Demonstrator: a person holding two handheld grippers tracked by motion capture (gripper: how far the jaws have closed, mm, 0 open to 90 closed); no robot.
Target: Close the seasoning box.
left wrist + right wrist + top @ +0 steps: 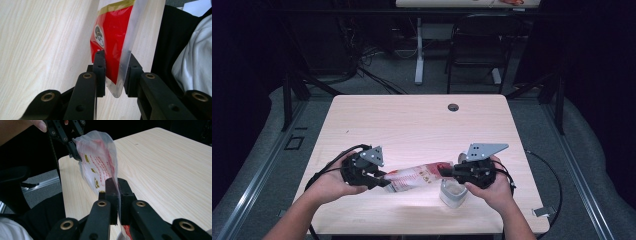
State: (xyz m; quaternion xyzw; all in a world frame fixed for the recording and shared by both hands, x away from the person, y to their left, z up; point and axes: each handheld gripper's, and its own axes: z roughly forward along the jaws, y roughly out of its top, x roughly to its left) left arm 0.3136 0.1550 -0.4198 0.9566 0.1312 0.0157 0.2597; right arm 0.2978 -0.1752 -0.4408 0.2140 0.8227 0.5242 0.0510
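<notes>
A red and clear plastic pouch [417, 176] with printed labels hangs level above the table's near edge, stretched between both grippers. My left gripper [384, 181] is shut on one end of it; in the left gripper view the pouch [112, 37] sits between the two pads, its clear sealed edge pinched by my left gripper [115, 67]. My right gripper [444, 172] is shut on the other end. In the right gripper view my right gripper [117, 192] clamps a thin clear flap, and the pouch [97, 162] balloons away toward the left gripper [75, 153].
A small pale cup [453, 192] stands on the light wooden table [412, 120] just under my right hand. A cable hole [453, 107] lies at the far edge. Beyond the table stand a dark chair [477, 45] and a table leg among floor cables.
</notes>
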